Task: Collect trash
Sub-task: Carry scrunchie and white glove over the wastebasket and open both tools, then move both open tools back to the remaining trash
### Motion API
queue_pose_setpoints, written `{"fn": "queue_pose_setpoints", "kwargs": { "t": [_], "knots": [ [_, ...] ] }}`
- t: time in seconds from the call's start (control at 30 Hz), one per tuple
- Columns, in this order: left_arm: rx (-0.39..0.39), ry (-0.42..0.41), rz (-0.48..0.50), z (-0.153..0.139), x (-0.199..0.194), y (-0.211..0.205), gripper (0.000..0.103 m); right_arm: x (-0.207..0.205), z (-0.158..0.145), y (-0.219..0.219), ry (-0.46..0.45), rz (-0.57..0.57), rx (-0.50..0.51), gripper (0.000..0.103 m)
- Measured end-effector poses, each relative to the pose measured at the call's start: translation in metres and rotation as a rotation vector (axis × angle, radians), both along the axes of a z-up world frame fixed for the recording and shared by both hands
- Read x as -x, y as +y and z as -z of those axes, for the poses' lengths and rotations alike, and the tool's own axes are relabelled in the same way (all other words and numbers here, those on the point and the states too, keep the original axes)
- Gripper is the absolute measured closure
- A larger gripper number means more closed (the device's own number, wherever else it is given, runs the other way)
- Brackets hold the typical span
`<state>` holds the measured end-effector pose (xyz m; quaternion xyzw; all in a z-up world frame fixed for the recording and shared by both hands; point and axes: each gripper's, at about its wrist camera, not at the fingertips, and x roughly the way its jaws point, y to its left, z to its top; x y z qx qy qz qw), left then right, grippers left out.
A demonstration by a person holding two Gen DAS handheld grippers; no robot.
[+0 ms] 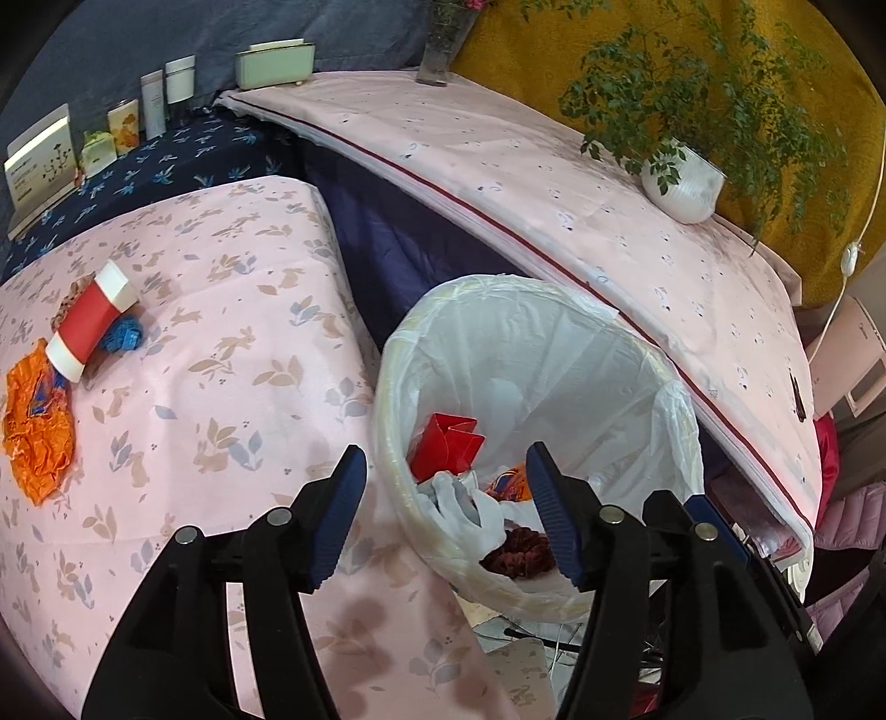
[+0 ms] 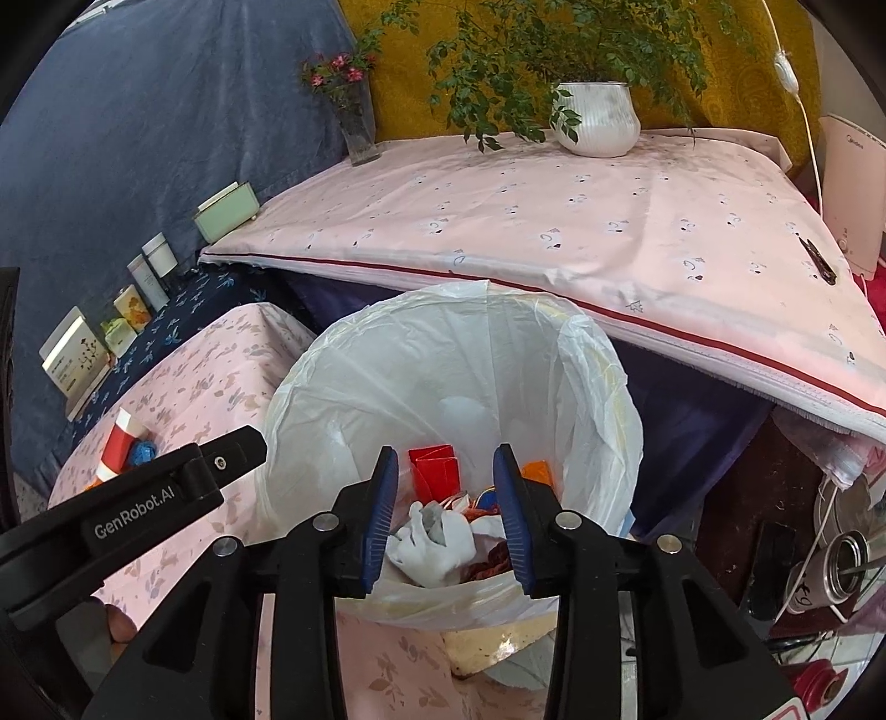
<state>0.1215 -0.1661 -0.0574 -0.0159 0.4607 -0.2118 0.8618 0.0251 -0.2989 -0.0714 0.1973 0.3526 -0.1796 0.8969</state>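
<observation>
A waste bin with a white liner [image 1: 554,343] stands beside the pink rabbit-print table [image 1: 221,387]. Inside lie a red carton [image 1: 448,440], a crumpled white tissue [image 1: 470,507], an orange wrapper [image 1: 509,479] and a dark red scrunchie [image 1: 518,548]. My left gripper [image 1: 446,471] hangs open over the bin's near rim, nothing between its fingers. My right gripper [image 2: 446,465] is open above the bin [image 2: 443,354], over the white tissue [image 2: 437,540], not touching it. On the table's left lie a red-and-white tube [image 1: 91,321], a blue scrap [image 1: 122,335] and a crumpled orange wrapper [image 1: 39,432].
A higher pink-covered surface [image 1: 554,183] runs behind the bin, bearing a white plant pot [image 1: 684,185], a glass vase [image 1: 443,50] and a black clip [image 2: 817,257]. Bottles [image 1: 166,91] and a green box [image 1: 274,63] line the back. Metal cans [image 2: 841,559] and cables sit low right.
</observation>
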Motion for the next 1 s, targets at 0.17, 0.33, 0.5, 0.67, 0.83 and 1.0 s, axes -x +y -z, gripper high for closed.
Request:
{"fn": "queue_pose_setpoints", "kwargs": {
  "t": [0.17, 0.33, 0.5, 0.67, 0.83, 1.0],
  "knots": [
    [0.006, -0.002, -0.024, -0.001, 0.002, 0.012, 0.046, 0.001, -0.001, 0.012, -0.002, -0.020, 0.003, 0.066],
    [0.013, -0.004, -0.048, -0.003, 0.003, 0.026, 0.045, 0.001, -0.004, 0.024, -0.004, -0.043, 0.009, 0.066],
    [0.019, -0.008, -0.078, -0.006, 0.005, 0.043, 0.042, 0.000, -0.009, 0.038, -0.008, -0.067, 0.018, 0.064],
    [0.029, -0.004, -0.125, -0.006, 0.004, 0.067, 0.038, -0.001, -0.012, 0.054, -0.011, -0.090, 0.029, 0.060],
    [0.035, 0.001, -0.172, -0.004, 0.003, 0.092, 0.035, -0.006, -0.013, 0.073, -0.008, -0.124, 0.039, 0.058],
    [0.041, 0.003, -0.222, -0.001, 0.002, 0.120, 0.034, -0.011, -0.015, 0.095, -0.004, -0.163, 0.048, 0.057]
  ]
}}
